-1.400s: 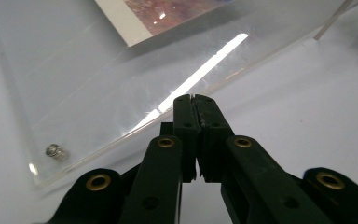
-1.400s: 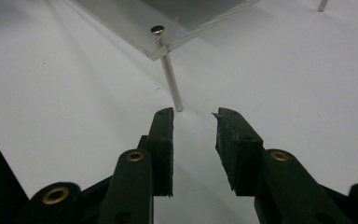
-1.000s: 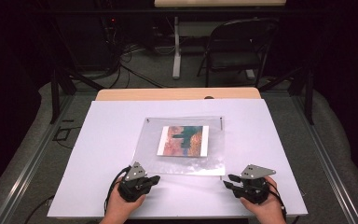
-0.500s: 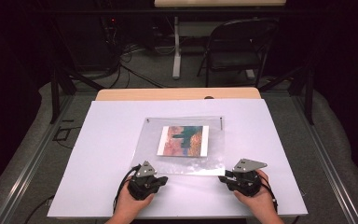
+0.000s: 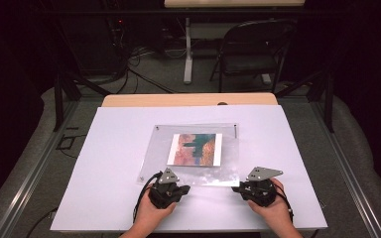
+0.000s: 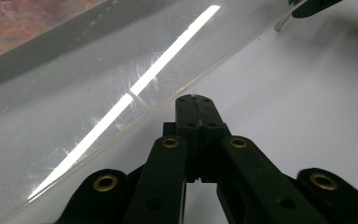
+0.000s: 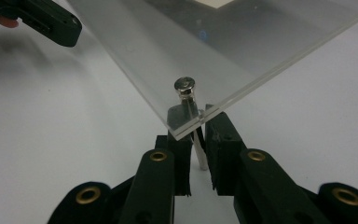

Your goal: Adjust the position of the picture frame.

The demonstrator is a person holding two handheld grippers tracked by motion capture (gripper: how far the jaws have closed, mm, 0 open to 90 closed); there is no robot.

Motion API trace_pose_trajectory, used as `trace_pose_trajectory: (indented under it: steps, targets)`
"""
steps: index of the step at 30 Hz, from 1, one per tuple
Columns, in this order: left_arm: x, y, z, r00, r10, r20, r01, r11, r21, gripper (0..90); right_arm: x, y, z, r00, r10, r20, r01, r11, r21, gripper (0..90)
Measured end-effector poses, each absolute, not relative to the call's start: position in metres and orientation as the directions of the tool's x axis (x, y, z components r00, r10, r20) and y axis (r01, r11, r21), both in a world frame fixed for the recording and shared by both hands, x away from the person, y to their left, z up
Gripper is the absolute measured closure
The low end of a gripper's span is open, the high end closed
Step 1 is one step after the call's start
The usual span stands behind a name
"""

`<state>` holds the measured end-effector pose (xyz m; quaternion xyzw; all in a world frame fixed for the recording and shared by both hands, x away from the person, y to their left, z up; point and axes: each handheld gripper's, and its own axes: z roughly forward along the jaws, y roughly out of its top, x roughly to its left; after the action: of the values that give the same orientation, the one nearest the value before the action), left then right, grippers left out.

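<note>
A clear acrylic sheet lies flat on the white table with a colourful picture under it. My left gripper is shut and holds nothing. Its tips rest on the table just short of the sheet's near edge. My right gripper is at the sheet's near right corner. Its jaws have just been closing, and they now pinch a metal pin between them. The pin's round head stands on top of the corner.
A folding chair and a wooden tabletop edge stand beyond the white table. A dark pin sits at the sheet's far right corner. In the right gripper view the left gripper shows at the upper left.
Both hands have moved forward to the sheet's near edge, the left one also to the right. The right gripper has shifted left to the near right corner.
</note>
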<state>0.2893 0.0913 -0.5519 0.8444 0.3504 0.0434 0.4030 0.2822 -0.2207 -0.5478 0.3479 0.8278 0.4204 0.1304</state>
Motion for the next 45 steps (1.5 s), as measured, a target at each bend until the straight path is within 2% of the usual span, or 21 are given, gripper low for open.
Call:
trace_pose_trajectory:
  steps: [12,25,37,45]
  targets:
    - [0.296,0.095,-0.551,0.743,0.638,-0.204,0.574,-0.449,0.685,90.0,0.279,-0.216,-0.544,-0.735,0.677,0.051,0.439,0.417,0.796,83.1]
    - [0.307,0.108,-0.551,0.709,0.672,-0.214,0.601,-0.418,0.681,90.0,0.275,-0.200,-0.540,-0.770,0.638,0.010,0.384,0.452,0.805,85.2]
    - [0.327,0.129,-0.550,0.650,0.720,-0.244,0.644,-0.351,0.679,90.0,0.282,-0.175,-0.539,-0.804,0.594,-0.002,0.358,0.487,0.797,85.9]
    - [0.348,0.151,-0.550,0.583,0.771,-0.258,0.673,-0.280,0.685,90.0,0.290,-0.146,-0.539,-0.828,0.560,0.028,0.353,0.482,0.802,85.9]
